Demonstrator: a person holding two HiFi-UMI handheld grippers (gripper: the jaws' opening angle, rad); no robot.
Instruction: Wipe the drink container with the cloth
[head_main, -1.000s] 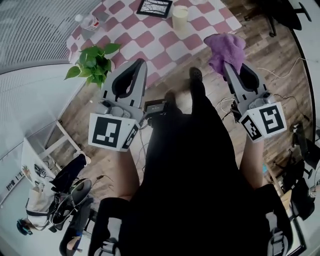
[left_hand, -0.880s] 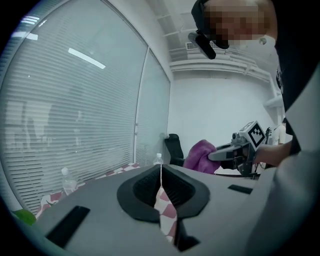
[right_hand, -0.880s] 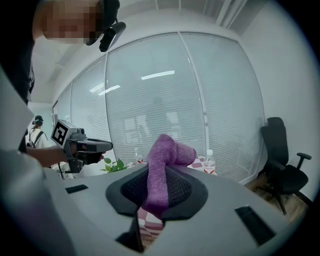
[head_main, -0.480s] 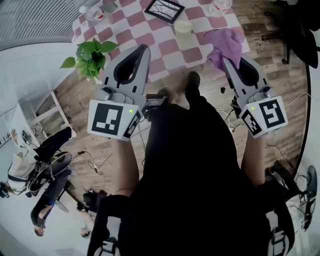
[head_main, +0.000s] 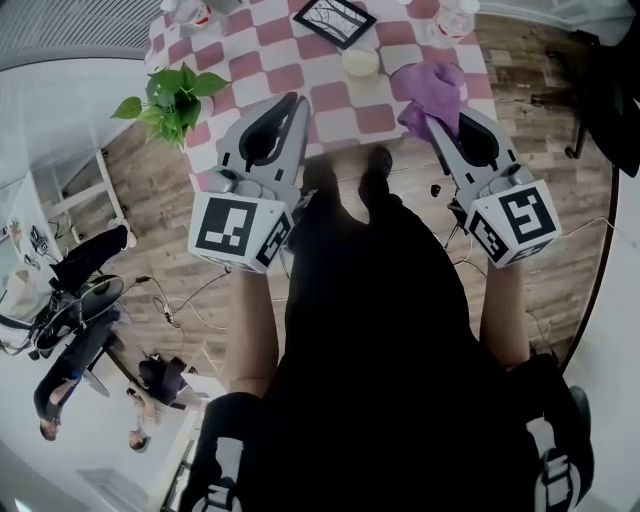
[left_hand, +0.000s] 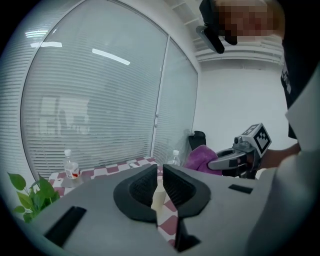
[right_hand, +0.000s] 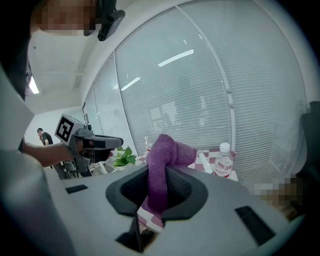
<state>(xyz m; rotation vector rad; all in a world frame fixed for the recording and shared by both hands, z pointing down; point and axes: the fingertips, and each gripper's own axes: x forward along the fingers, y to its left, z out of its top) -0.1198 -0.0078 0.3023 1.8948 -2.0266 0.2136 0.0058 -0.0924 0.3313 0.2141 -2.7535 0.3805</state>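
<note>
Person stands at the near edge of a red-and-white checked tabletop (head_main: 340, 95), one tool in each hand, both pointing toward it.

Left tool (head_main: 292, 103): jaws clenched together with nothing between them. The left gripper view shows only a thin slit between the pads, with the tabletop behind it. It is held over the near left part of the tabletop.

Right tool (head_main: 432, 118): jaws clamped on a purple cloth (head_main: 432, 85). The cloth is bunched and rises above the jaw tips, and a strip of it runs down between the pads (right_hand: 175, 187). It is held over the near right part of the tabletop.

Cream drink cup (head_main: 360, 62): upright on the tabletop, far of both tools and just left of the cloth. Neither tool touches it.

Also on the tabletop:
- black picture frame (head_main: 335, 20), far of the cup
- clear water bottle (head_main: 447, 18), far right
- second bottle (head_main: 185, 12), far left

Potted plant (head_main: 175, 95): at the left edge, just left of the left tool.
</note>
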